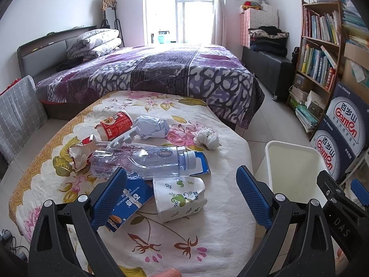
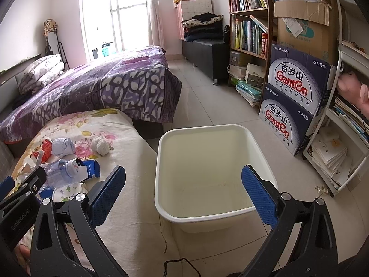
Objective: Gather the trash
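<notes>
Trash lies on a floral-covered table: a crushed clear plastic bottle, a crushed paper cup, a blue carton, a red cup, a grey paper ball and a white tissue wad. My left gripper is open and empty, just above the paper cup. A white bin stands on the floor to the table's right. My right gripper is open and empty over the bin's near rim. The bin also shows in the left wrist view.
A bed with a purple blanket lies behind the table. A bookshelf and stacked water cartons stand to the right of the bin. A grey chair is at the left. A black cable lies on the floor.
</notes>
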The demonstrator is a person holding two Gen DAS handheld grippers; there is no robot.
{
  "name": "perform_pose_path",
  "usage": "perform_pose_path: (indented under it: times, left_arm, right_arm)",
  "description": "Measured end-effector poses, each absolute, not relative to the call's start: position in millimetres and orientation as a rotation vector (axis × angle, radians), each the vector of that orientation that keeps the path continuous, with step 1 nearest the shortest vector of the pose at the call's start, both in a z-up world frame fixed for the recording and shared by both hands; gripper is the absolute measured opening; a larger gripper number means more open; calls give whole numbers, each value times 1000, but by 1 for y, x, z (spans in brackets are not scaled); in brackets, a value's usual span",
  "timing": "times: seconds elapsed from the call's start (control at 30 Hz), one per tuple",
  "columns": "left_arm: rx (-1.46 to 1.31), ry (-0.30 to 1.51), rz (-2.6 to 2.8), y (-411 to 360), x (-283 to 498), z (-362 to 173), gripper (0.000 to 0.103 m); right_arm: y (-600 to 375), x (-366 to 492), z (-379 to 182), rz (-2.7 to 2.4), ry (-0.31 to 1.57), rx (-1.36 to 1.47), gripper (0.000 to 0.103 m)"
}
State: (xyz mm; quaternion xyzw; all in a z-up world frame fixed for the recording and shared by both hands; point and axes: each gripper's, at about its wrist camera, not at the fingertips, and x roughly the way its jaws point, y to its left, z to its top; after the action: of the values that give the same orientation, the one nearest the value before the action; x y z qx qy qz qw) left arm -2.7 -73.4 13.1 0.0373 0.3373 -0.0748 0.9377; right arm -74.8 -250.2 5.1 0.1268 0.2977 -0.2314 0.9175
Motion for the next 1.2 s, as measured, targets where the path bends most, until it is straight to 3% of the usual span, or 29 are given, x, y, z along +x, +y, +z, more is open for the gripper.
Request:
perform_pose_path:
  times: [0.3,0.6,0.87,1.2]
  left_arm:
    - [105,720,-114,-56,20,40,93]
    - [171,919,-106,-18,89,45,93]
    - [380,1115,-185,-3,142,10,93]
    - [368,1127,-240,4,179,-21,93]
  right_arm:
    - [-244,-64,38,-460,535,196,96]
    - [-241,-16,46,-331,675,228,96]
    - [-240,23,11,-208,845,365,96]
    - [-210,47,-34,2,998,393,96]
